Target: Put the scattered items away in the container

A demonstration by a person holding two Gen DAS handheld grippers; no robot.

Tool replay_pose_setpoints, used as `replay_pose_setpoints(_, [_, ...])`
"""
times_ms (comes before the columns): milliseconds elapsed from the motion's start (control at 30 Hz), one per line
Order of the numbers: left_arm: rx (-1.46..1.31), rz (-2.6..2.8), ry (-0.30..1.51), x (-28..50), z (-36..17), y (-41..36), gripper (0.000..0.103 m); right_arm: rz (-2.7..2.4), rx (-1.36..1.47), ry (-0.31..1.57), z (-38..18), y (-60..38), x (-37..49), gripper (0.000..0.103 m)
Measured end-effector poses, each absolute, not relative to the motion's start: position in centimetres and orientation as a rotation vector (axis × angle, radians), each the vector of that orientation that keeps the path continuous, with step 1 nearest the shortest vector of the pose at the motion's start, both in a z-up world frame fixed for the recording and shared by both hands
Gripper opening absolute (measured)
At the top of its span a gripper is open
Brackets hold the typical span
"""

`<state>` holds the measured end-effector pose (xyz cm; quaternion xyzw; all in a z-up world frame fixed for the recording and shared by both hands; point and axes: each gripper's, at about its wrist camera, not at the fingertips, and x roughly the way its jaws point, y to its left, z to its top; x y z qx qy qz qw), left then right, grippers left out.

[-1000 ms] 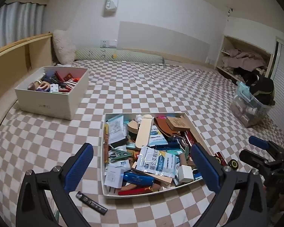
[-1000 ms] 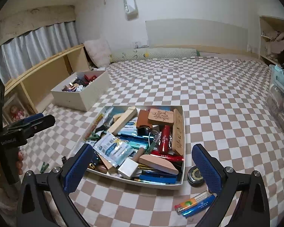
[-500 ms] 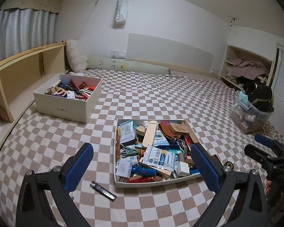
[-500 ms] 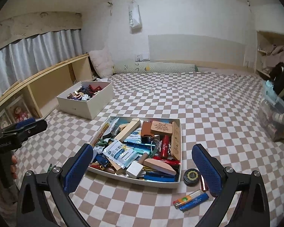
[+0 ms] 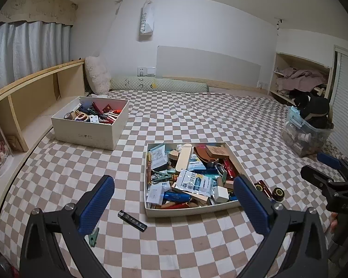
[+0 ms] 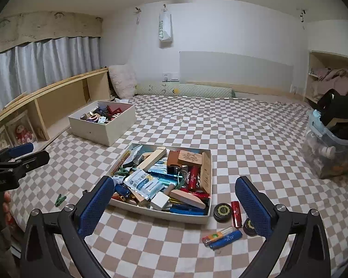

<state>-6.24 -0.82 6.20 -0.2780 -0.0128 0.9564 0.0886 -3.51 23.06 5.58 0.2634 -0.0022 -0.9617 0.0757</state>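
The left gripper [image 5: 174, 199] hangs above a checkered bedspread [image 5: 197, 120], its blue-padded fingers [image 5: 97, 203] spread wide apart and empty. Between those fingers, just ahead, sits a shallow white tray [image 5: 192, 208] heaped with small items (pens, packets, wooden blocks). A black lighter [image 5: 132, 217] lies on the cloth just inside the left finger, a green clip [image 5: 92, 235] beneath that finger's pad. The right gripper [image 6: 174, 201] is likewise wide open and holds nothing, with the same tray ahead between its fingers. Beside its right finger lie a round black tin [image 6: 222, 212], a red tube [image 6: 236, 213] and a blue lighter [image 6: 225, 236]. Farther off to the left stands a white box [image 6: 104, 125] of items.
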Motion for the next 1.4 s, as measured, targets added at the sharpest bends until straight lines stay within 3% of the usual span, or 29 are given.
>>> replay_pose_setpoints(1400, [-0.905,2.846,-0.001,-0.7,3.1,-0.7,0.103,-2.911,0.816,0.01,3.4,23.0,1.8,0.103])
